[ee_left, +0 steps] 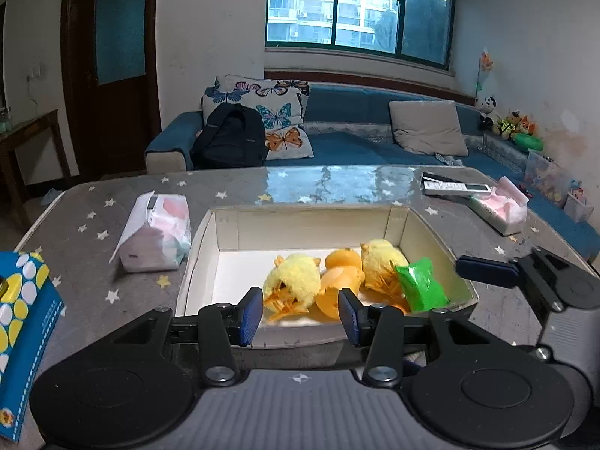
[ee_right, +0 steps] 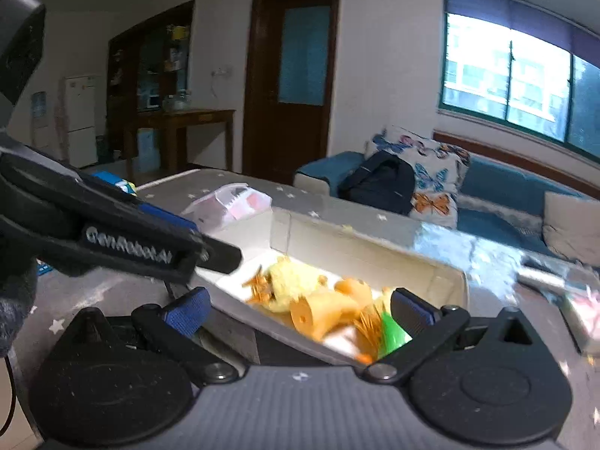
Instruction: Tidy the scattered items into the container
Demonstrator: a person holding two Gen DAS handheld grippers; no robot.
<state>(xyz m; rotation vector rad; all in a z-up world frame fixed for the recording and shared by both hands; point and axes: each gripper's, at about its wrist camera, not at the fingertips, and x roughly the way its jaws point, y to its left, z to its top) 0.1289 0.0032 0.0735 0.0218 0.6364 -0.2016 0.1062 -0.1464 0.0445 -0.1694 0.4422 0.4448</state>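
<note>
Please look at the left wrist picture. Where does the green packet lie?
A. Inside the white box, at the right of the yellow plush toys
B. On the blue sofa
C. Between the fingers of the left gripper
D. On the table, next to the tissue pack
A: the green packet lies inside the white box, right of the yellow plush toys, and the left gripper is open and empty.

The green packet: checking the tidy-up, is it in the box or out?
In. The green packet lies inside the white box, beside a yellow plush chick.
</note>
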